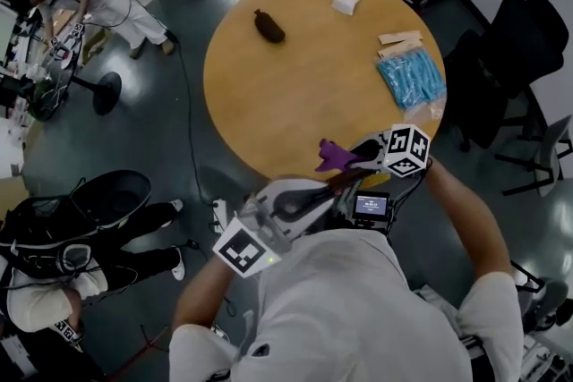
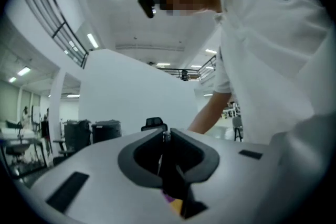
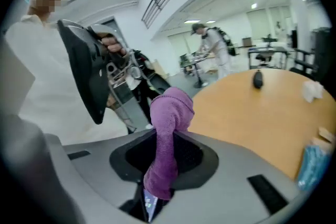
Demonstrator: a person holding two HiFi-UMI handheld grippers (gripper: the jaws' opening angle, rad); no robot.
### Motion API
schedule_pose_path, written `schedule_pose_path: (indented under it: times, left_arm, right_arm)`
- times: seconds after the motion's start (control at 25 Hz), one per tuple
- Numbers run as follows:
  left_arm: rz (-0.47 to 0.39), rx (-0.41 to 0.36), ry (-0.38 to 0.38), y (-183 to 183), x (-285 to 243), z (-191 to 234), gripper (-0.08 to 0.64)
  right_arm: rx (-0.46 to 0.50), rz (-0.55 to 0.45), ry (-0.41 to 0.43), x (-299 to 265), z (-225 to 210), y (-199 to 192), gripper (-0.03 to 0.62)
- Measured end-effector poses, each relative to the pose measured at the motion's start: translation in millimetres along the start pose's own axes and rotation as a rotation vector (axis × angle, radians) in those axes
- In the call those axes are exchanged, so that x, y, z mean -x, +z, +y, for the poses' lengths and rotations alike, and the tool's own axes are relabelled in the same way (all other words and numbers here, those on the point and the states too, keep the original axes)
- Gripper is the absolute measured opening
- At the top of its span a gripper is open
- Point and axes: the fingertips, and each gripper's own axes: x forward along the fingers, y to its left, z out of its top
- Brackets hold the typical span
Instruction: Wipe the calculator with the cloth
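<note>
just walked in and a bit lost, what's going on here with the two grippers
A person is at the edge of a round wooden table with a gripper in each hand. The right gripper is shut on a purple cloth, which sticks up out of it. The left gripper holds a dark flat thing up off the table, apparently the calculator. The two look apart, so wiping is not under way at this moment.
</note>
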Motion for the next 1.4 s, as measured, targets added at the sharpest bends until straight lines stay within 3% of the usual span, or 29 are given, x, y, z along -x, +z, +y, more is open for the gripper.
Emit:
schedule_pose_path:
  times: [0.04, 0.16, 0.32, 0.44, 0.56, 0.72, 1.4]
  left_arm:
    - [0.014, 0.052, 0.036, -19, -1, 8, 0.046]
    - [0.084, 0.364, 0.171, -97, -4, 25, 0.046]
    - [0.075, 0.565, 0.300, -201, -21, 44, 0.046]
    - [0.159, 0.731, 0.400, -281, -26, 46, 0.046]
    - [0.248, 0.842, 0.480, -341, -26, 44, 0.046]
    - [0.290, 0.919, 0.542, -378, -20, 42, 0.046]
    - [0.398, 0.989, 0.594, -423, -6, 49, 0.056]
  right_arm:
    - [-0.039, -0.023, -0.089, 2, -19, -12, 0.089]
    - [-0.168, -0.071, -0.347, 9, -68, -57, 0.089]
    - [-0.376, -0.113, -0.626, 8, -114, -118, 0.089]
    - [-0.508, -0.097, -0.711, -2, -128, -152, 0.089]
    - [-0.577, -0.064, -0.744, -13, -133, -173, 0.089]
    - [-0.592, -0.034, -0.756, -26, -132, -183, 0.089]
    - [-0.649, -0.008, -0.777, -45, -139, -191, 0.089]
